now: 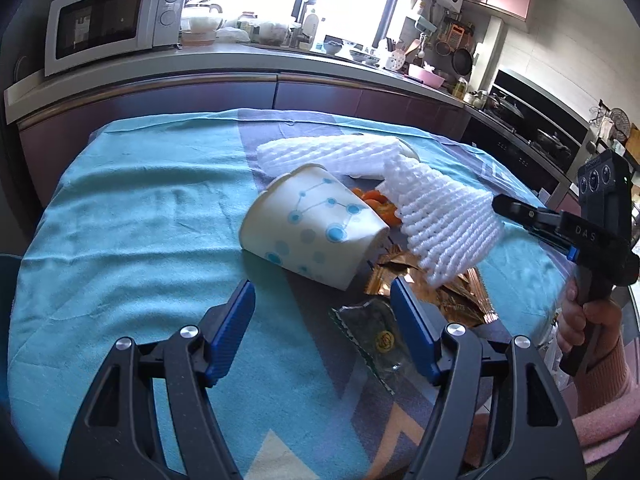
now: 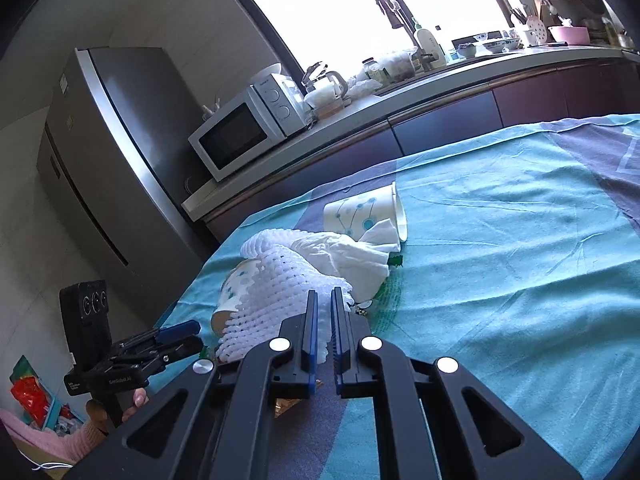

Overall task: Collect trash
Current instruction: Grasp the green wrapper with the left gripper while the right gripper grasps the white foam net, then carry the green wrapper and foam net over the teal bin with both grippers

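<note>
A white foam net (image 1: 444, 224) hangs lifted over the table, and my right gripper (image 1: 498, 202) is shut on its near end. In the right wrist view the right gripper (image 2: 325, 295) pinches the foam net (image 2: 276, 296) between its blue pads. A dotted paper cup (image 1: 316, 224) lies on its side just ahead of my left gripper (image 1: 324, 320), which is open and holds nothing. Gold wrappers (image 1: 460, 296), a clear wrapper (image 1: 376, 332) and orange peel (image 1: 374, 200) lie around the cup. A crumpled tissue (image 2: 352, 256) and a second cup (image 2: 368, 208) lie farther off.
A turquoise and purple cloth (image 1: 140, 208) covers the table. Behind it runs a kitchen counter with a microwave (image 1: 116, 20) and clutter; a grey fridge (image 2: 120, 152) stands at its end. A person's hand (image 1: 580, 320) grips the right tool. A second foam net (image 1: 328, 152) lies at the back.
</note>
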Action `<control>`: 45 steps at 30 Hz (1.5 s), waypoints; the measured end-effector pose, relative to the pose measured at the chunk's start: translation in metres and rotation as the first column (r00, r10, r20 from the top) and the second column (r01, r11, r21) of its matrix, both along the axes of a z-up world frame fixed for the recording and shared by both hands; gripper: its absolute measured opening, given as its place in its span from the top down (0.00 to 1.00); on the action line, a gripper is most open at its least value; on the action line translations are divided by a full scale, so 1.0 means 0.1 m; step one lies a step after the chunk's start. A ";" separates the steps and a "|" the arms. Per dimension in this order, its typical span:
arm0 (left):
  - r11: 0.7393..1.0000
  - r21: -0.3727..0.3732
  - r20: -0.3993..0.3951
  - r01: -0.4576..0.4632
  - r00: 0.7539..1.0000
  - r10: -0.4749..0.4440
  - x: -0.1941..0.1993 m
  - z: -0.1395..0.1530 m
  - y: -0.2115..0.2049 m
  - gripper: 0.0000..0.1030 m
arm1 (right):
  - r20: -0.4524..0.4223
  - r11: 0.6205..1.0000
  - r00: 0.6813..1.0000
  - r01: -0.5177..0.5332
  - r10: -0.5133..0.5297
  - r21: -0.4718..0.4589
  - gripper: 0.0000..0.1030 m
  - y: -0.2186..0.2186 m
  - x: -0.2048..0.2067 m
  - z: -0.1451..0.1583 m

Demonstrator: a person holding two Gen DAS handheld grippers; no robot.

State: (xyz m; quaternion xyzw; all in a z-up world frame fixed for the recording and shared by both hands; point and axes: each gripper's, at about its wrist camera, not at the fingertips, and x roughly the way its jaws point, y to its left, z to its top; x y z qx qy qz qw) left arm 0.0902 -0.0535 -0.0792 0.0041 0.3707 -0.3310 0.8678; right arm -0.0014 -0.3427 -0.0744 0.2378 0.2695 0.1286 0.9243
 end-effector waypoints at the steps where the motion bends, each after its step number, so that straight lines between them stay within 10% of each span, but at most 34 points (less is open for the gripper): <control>1: 1.000 -0.004 -0.012 0.025 1.000 -0.025 -0.03 -0.02 -0.02 0.33 | 0.000 1.000 1.000 0.005 -0.005 -0.001 0.95 -0.01 0.00 0.00; 8: 0.994 -0.014 -0.091 0.112 0.990 -0.112 -0.09 -0.16 -0.13 0.45 | -0.010 1.000 1.000 0.005 -0.004 0.008 0.95 -0.01 0.00 -0.03; 16: 0.994 -0.046 -0.154 0.098 0.983 -0.104 -0.08 -0.23 -0.07 0.80 | -0.005 1.000 1.000 -0.022 0.022 0.010 0.95 0.07 0.03 -0.01; 45: 0.993 -0.066 -0.012 -0.100 0.995 0.099 -0.24 0.32 0.94 0.83 | 0.136 0.988 0.979 -0.152 0.152 -0.012 0.95 0.48 -0.09 0.52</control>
